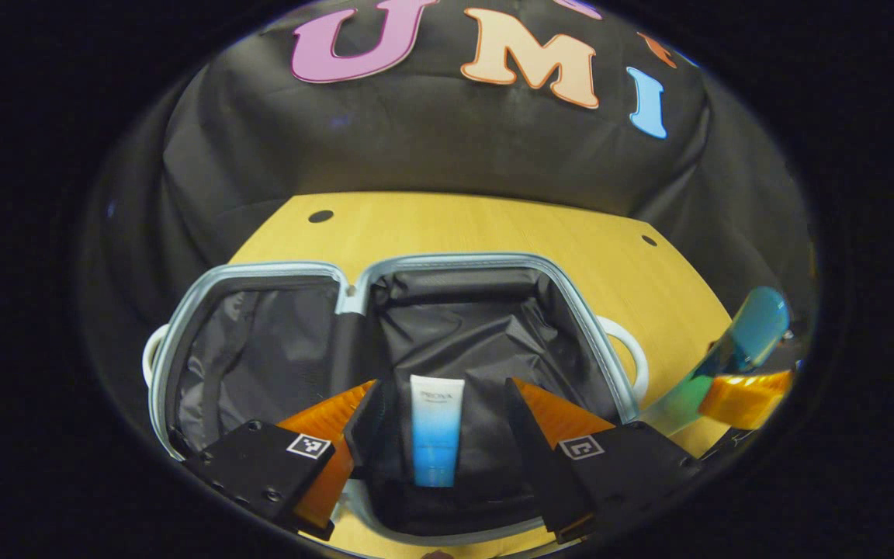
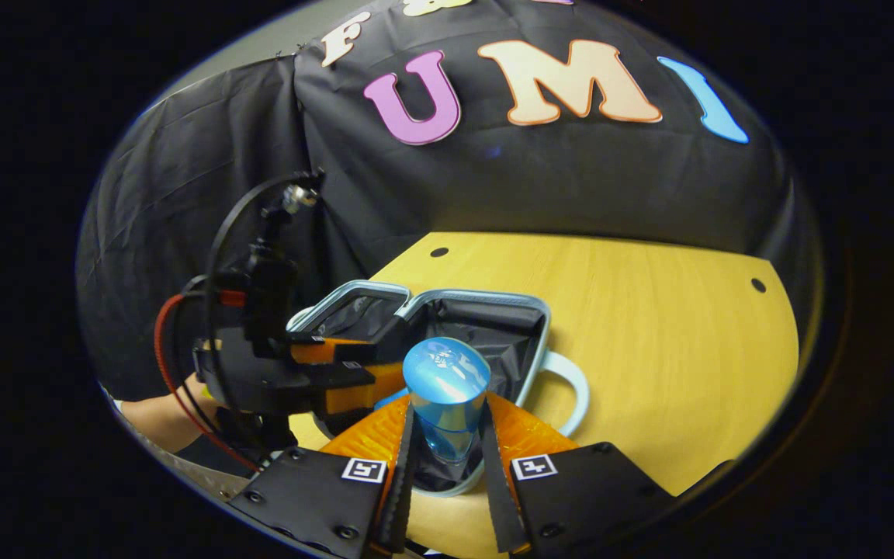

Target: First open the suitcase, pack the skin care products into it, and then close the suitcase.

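Packing under way: suitcase [image 1: 385, 268] lay open on the bench [image 2: 649, 326], a white-and-blue tube [image 1: 436, 428] inside between the parted left tool [image 1: 441, 435], while the right tool [image 2: 447, 439] clamped a blue bottle [image 2: 447, 388] above, lowering and release seemingly next.

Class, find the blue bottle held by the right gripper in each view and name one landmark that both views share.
Left gripper view: the blue bottle sits at the far right edge, tilted, above the wooden table.
Right gripper view: it stands bottom centre between the right gripper fingers, cap towards the camera.
Shared landmark: the open pale-blue suitcase with dark lining.
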